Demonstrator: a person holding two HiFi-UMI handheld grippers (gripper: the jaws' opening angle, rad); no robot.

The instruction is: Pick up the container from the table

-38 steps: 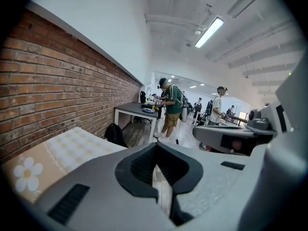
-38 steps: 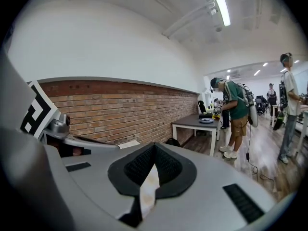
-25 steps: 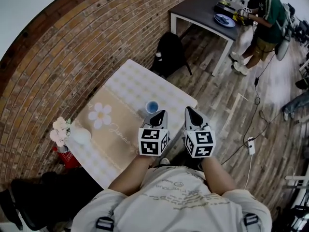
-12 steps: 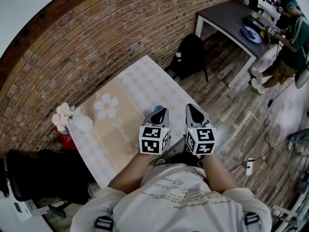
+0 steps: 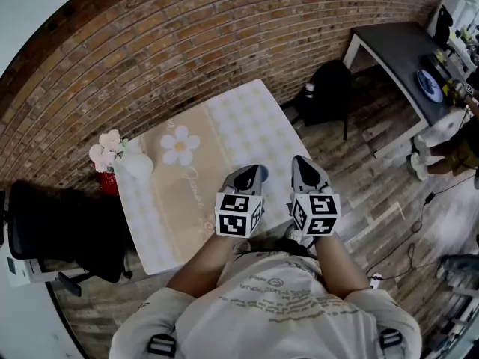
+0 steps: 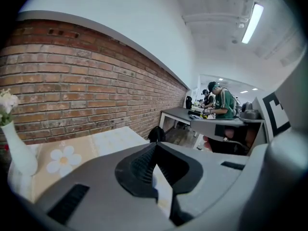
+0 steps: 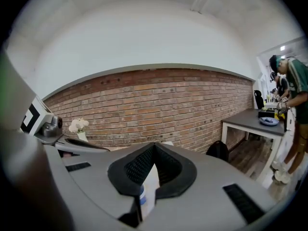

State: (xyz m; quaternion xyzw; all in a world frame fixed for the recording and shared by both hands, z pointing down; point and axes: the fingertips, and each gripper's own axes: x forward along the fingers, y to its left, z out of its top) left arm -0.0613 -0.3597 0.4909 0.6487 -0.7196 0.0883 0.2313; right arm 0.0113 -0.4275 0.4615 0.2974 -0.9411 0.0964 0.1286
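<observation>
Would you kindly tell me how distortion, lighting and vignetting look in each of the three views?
Head view: strong fisheye bows the brick wall into an arc; light is even, shadows soft. Left gripper view: the ceiling lamp is blown out, and the corners go black. Right gripper view: round black vignette, the wall curved too, no glare.

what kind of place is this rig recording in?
Probably a shared workshop or lab-style office: a brick wall, a wood floor with a power strip and trailing cables, and a person busy at a dark work table.
</observation>
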